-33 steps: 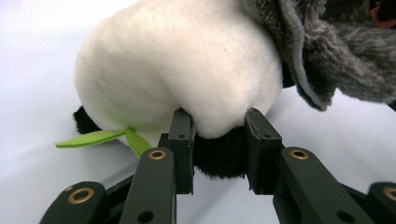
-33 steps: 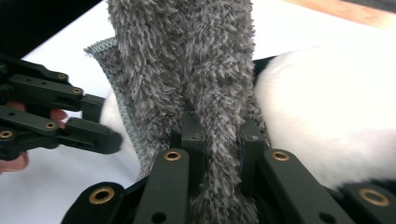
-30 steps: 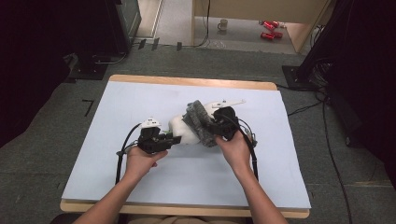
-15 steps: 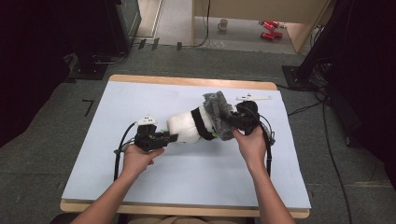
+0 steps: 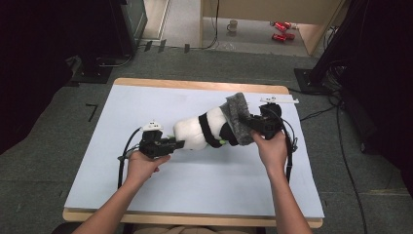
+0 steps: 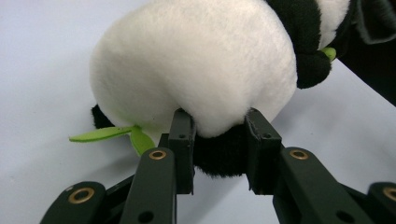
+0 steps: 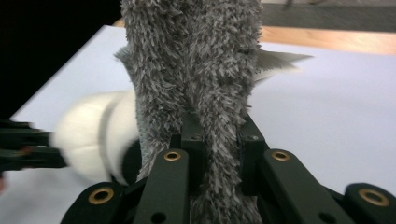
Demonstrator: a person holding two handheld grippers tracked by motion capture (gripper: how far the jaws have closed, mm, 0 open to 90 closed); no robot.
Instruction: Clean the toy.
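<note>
Panda plush (image 5: 197, 132), grey cover (image 5: 237, 113), both grippers clamped

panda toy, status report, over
Left gripper shut on panda toy at its white end. Right gripper shut on grey fuzzy cover at the other end. White stick beyond, clear of the work.

One table (image 5: 146, 195) stands here, covered by one pale blue mat (image 5: 122, 117). On it lies one plush panda (image 5: 195, 132) and one grey fuzzy cloth (image 5: 237, 111). Two grippers are in use, a left gripper (image 5: 176, 144) and a right gripper (image 5: 253, 127), one in each of two hands. One small white tool (image 5: 278, 100) sits by the far edge. On the floor beyond are two red cans (image 5: 281, 30) and one mug (image 5: 234, 24).
</note>
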